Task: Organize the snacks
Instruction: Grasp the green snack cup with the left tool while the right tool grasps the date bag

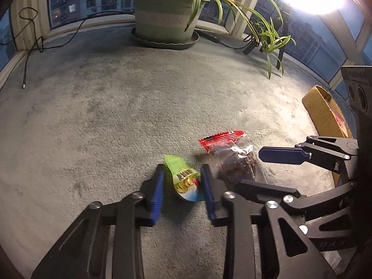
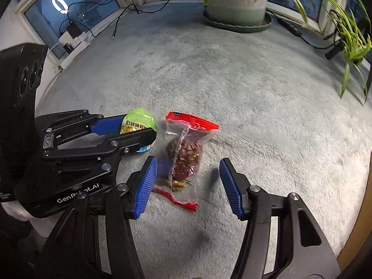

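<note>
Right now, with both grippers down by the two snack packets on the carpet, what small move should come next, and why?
Probably close the left gripper on the green snack packet. Its jaws are open on either side of the packet, not yet pressing it. The right gripper is also open, around the clear red-sealed bag of dates, so it could close next.

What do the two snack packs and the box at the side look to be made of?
Green pack: glossy printed film, probably plastic or foil laminate; it creases and shines. Red-sealed pack: clear thin plastic with crimped red ends; the brown contents show through. Box: plain brown cardboard, matte, with a raw flap edge.
</note>
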A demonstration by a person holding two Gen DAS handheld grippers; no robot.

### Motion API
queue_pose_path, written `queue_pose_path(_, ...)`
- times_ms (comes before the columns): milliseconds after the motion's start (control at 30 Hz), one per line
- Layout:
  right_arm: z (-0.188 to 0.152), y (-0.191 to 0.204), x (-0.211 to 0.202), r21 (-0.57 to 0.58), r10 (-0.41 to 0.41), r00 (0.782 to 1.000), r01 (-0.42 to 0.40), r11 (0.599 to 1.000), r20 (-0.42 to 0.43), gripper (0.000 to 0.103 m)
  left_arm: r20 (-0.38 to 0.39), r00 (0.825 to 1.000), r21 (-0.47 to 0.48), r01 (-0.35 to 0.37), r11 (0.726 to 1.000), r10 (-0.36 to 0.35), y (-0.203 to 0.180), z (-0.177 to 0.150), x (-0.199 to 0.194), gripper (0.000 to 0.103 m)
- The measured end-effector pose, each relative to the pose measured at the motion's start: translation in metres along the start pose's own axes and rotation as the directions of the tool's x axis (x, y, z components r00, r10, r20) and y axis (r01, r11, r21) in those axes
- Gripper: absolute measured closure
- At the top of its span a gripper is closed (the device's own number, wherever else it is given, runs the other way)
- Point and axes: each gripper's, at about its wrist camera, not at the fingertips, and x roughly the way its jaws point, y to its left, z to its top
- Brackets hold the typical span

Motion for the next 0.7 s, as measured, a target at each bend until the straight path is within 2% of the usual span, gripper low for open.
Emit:
queue_pose_path(67, 0.001, 0.004, 0.002, -0.015, 0.001, 1.000, -0.001, 1.000, -0.002, 0.047, 0.004, 1.000, 0.007, -0.007, 1.000, 0.007, 0.001, -0.001, -0.001, 0.080)
queue_pose_path(200, 0.003, 0.010, 0.005, -0.030, 0.007, 1.000, -0.007, 1.000, -0.004, 0.061, 0.012, 1.000, -0.002, -0.009, 1.000, 0.009, 0.007, -0.003, -0.004, 0.080)
queue_pose_path(700, -0.007, 0.001, -0.014, 0.007, 0.007, 0.999, -0.008, 1.000, 0.044, 0.070, 0.049, 0.999, -0.021, 0.000, 1.000, 0.001, 0.008, -0.009, -0.018, 0.081)
